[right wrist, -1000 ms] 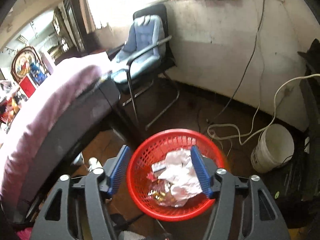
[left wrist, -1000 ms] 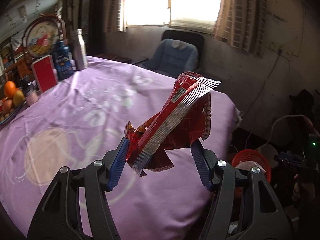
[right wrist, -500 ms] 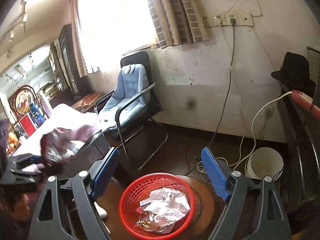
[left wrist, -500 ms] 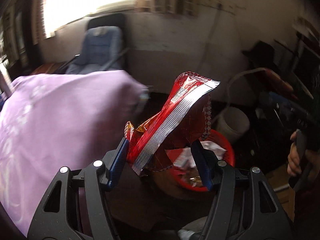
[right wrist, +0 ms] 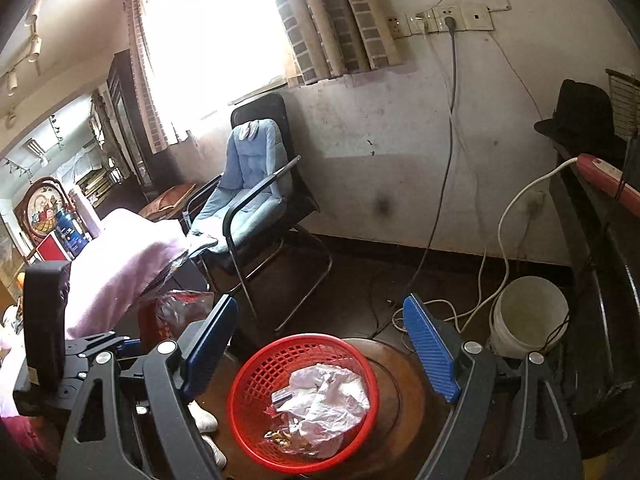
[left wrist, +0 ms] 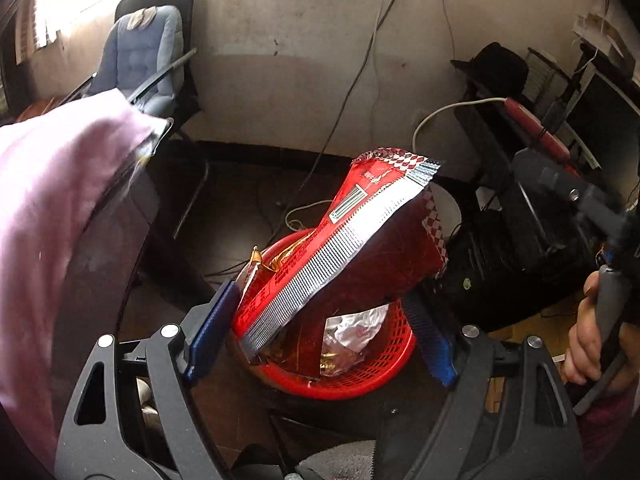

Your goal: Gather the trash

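A red and silver snack wrapper (left wrist: pixel 344 256) hangs between the fingers of my left gripper (left wrist: pixel 320 332), touching the left pad only; the jaws stand wide apart, so the grip is unclear. It hangs over the red mesh basket (left wrist: pixel 384 356), which holds crumpled white paper and foil. In the right wrist view the basket (right wrist: pixel 256 372) stands on a round wooden stool below my right gripper (right wrist: pixel 316 344), which is open and empty. The left gripper and the wrapper (right wrist: pixel 180 304) show at the left there.
A table with a purple cloth (left wrist: pixel 52 200) is at the left. A blue padded chair (right wrist: pixel 256 184) stands by the wall. A white bucket (right wrist: pixel 528 316), cables on the floor and dark furniture with a black hat (right wrist: pixel 580 116) are at the right.
My left gripper has swung from above the purple table to over the red basket, carrying the wrapper. My right gripper has pulled back, tilted up and opened wider.
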{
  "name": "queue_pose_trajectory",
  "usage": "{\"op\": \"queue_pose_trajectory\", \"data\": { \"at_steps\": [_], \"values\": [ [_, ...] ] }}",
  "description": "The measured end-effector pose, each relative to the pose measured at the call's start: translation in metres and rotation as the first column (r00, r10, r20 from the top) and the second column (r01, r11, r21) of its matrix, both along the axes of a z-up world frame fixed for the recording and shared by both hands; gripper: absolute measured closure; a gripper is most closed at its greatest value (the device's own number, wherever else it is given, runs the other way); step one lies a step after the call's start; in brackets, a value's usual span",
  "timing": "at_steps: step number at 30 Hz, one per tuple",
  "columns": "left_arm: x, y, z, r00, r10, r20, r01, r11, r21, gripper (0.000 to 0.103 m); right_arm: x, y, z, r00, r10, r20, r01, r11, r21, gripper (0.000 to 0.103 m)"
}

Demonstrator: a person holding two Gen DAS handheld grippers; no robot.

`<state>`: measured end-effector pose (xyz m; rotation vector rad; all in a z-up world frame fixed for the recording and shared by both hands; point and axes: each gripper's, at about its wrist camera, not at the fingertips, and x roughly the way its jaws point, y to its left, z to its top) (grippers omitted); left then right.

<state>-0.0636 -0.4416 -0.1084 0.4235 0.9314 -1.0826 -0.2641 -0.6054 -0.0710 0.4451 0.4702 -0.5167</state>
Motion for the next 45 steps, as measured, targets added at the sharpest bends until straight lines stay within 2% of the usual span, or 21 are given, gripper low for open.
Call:
{"op": "queue_pose_trajectory", "data": {
  "at_steps": [5,11,15,17,21,28,36,45],
  "values": [
    [-0.002,0.002,-0.004,1.0,0.005,-0.009,-0.005,1.0,0.009,0.023,0.008,0.008,-0.001,1.0,0.026,-0.012,-0.026,1.0,-0.008,0.02],
    [-0.006,-0.003,-0.011,1.0,-0.004,0.024,0.003,1.0,0.021,0.023,0.011,0.01,-0.001,0.999,0.039,-0.019,-0.04,0.999,-0.013,0.02],
    [-0.004,-0.018,-0.023,1.0,-0.016,0.014,0.015,0.999,0.049,0.017,0.007,0.003,-0.004,1.0,0.015,-0.02,-0.015,1.0,-0.003,0.019],
    [-0.003,-0.028,-0.031,0.999,-0.034,0.005,0.033,0.997,0.068,0.009,0.002,-0.003,-0.006,1.0,0.0,-0.015,0.0,1.0,0.009,0.019],
    [-0.008,-0.044,-0.038,0.998,-0.068,-0.014,0.069,0.993,0.093,0.007,-0.004,-0.011,-0.009,1.0,-0.015,-0.013,0.015,1.0,0.027,0.019],
    [-0.015,-0.043,-0.034,0.996,-0.069,0.052,0.062,0.992,0.112,0.007,-0.006,-0.014,-0.014,1.0,-0.015,-0.016,0.015,0.999,0.052,0.018],
    [-0.015,-0.016,-0.017,0.994,-0.016,0.11,0.008,0.997,0.078,0.007,0.0,0.001,0.006,1.0,-0.008,-0.019,0.009,0.999,0.044,0.012],
    [-0.012,0.035,0.023,0.985,0.044,0.164,-0.04,0.999,-0.03,0.007,0.019,0.049,0.051,1.0,0.0,-0.026,0.0,1.0,-0.03,0.008]
  ]
}}
